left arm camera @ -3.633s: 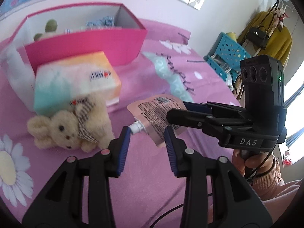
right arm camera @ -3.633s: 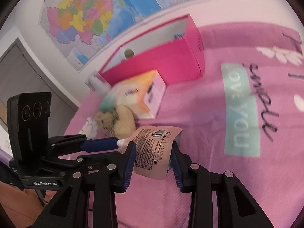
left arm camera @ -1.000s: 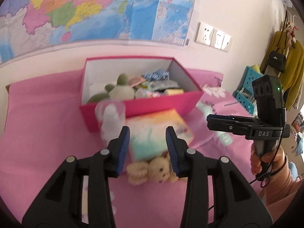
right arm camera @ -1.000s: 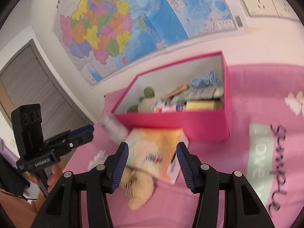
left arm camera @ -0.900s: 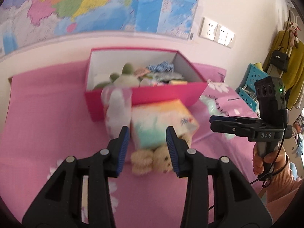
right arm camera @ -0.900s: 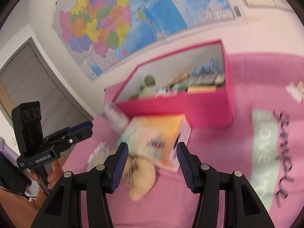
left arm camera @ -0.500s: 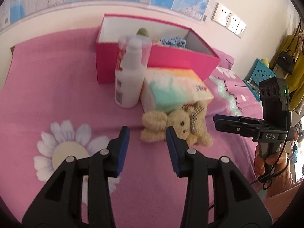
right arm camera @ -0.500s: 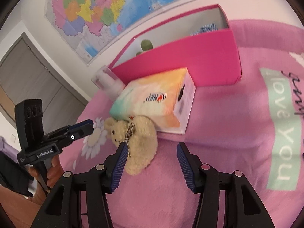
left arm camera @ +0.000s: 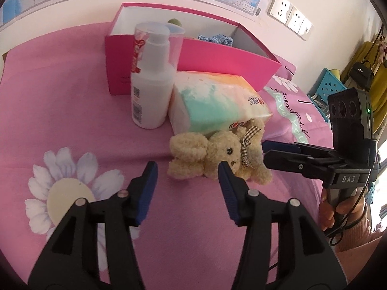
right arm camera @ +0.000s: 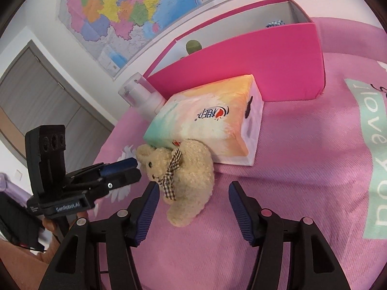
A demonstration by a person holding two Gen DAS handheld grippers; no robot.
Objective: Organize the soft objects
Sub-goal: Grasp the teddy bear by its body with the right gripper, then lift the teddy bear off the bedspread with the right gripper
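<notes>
Fuzzy tan teddy bear (left arm camera: 217,154) with checked ribbon lies on pink cloth (left arm camera: 72,125), touching glossy tissue pack (left arm camera: 217,101) before pink cardboard box (left arm camera: 217,60); left gripper (left arm camera: 187,178) and right gripper (right arm camera: 193,193) low, flanking bear, fingers spread, empty

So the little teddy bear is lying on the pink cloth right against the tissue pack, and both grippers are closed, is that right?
Not quite: both grippers are open. The left gripper and the right gripper each have their jaws spread with nothing between them, as each wrist view shows. The rest holds: the teddy bear lies on the pink cloth against the tissue pack.
</notes>
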